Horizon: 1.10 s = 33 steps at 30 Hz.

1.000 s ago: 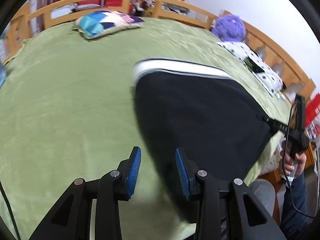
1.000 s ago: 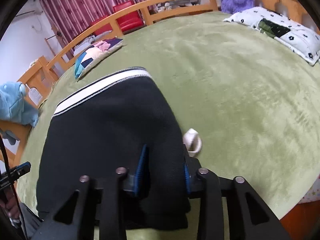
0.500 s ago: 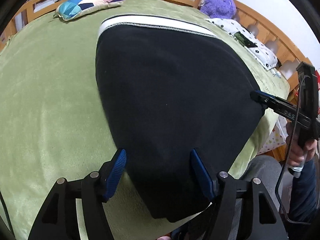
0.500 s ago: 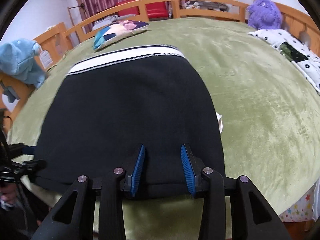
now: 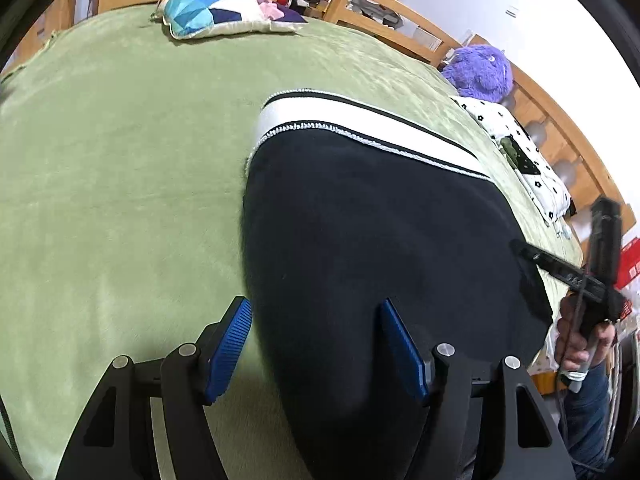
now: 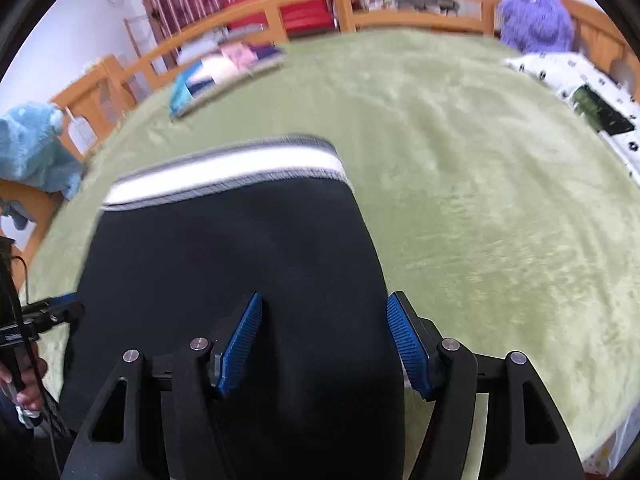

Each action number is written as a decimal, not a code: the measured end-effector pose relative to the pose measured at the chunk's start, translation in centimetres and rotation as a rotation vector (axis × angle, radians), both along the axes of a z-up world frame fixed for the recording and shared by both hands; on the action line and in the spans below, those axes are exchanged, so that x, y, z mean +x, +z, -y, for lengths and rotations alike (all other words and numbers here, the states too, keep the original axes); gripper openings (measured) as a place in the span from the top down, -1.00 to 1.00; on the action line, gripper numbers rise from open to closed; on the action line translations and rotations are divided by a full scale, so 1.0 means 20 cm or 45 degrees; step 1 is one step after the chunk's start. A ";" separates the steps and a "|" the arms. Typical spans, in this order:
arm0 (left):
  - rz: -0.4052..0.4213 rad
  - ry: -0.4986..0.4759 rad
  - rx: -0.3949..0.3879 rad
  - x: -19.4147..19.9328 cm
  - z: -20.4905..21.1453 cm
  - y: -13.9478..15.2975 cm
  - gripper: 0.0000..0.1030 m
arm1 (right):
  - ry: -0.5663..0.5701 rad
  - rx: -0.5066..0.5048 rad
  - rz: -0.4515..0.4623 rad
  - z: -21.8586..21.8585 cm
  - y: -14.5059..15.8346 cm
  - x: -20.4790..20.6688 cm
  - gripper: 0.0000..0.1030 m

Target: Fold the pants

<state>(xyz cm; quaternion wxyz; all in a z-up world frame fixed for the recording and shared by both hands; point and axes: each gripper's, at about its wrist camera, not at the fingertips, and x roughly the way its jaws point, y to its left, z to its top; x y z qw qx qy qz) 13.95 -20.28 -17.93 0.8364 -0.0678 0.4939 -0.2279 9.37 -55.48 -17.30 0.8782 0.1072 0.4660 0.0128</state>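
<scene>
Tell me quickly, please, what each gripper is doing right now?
Left gripper: open, holding nothing, over the black pants.
Right gripper: jaws opening, nothing gripped, pants beneath.

Black pants (image 5: pixel 372 240) with a white waistband edged in dark trim lie flat on the green bedspread, folded into a broad dark panel. In the left wrist view they fill the centre and lower right, waistband toward the upper right.
</scene>
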 end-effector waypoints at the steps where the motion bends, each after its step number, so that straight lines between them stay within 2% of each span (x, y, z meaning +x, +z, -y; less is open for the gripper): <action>1: -0.013 -0.002 -0.015 0.02 0.01 -0.02 -0.27 | 0.005 0.020 -0.010 0.01 -0.03 0.03 -0.35; 5: -0.023 0.014 -0.019 0.09 0.05 -0.10 -0.58 | 0.031 0.189 -0.043 0.09 -0.11 0.10 -0.46; 7: -0.036 0.011 -0.043 0.11 0.06 -0.15 -0.58 | 0.049 0.280 -0.066 0.11 -0.16 0.12 -0.47; 8: -0.062 0.007 -0.089 0.13 0.05 -0.18 -0.57 | 0.051 0.346 -0.081 0.13 -0.19 0.13 -0.47; 10: -0.098 0.015 -0.155 0.15 0.03 -0.20 -0.44 | 0.053 0.443 -0.107 0.15 -0.23 0.14 -0.47; 11: -0.110 0.002 -0.180 0.16 0.03 -0.19 -0.23 | 0.059 0.462 -0.111 0.14 -0.24 0.14 -0.48; 13: -0.110 -0.011 -0.174 0.16 0.04 -0.18 0.04 | 0.070 0.482 -0.126 0.12 -0.26 0.14 -0.47; 14: -0.091 -0.032 -0.181 0.16 0.04 -0.16 0.30 | 0.097 0.504 -0.152 0.09 -0.26 0.15 -0.41; 15: -0.068 -0.035 -0.188 0.15 0.02 -0.13 0.41 | 0.102 0.498 -0.153 0.06 -0.26 0.15 -0.32; 17: -0.068 -0.053 -0.225 0.15 0.00 -0.10 0.47 | 0.092 0.432 -0.137 0.02 -0.22 0.13 -0.15; 19: -0.046 -0.054 -0.250 0.15 -0.04 -0.05 0.48 | 0.065 0.420 -0.089 0.00 -0.14 0.09 0.23; 20: -0.035 -0.062 -0.262 0.16 -0.06 -0.02 0.49 | 0.060 0.418 -0.066 -0.03 -0.09 0.07 0.28; 23: 0.005 -0.048 -0.280 0.21 -0.16 0.08 0.50 | 0.034 0.390 -0.035 -0.17 0.01 0.04 0.38; 26: 0.058 -0.003 -0.253 0.27 -0.38 0.19 0.50 | 0.049 0.485 -0.021 -0.36 0.02 0.06 0.42; 28: 0.088 0.029 -0.189 0.29 -0.54 0.23 0.49 | 0.079 0.528 -0.002 -0.50 0.02 0.09 0.42; 31: 0.073 0.093 -0.079 0.31 -0.76 0.21 0.48 | 0.134 0.554 0.005 -0.79 -0.02 0.18 0.42; 33: -0.007 0.116 -0.079 0.34 -0.88 0.13 0.44 | 0.139 0.551 -0.021 -0.92 -0.07 0.24 0.38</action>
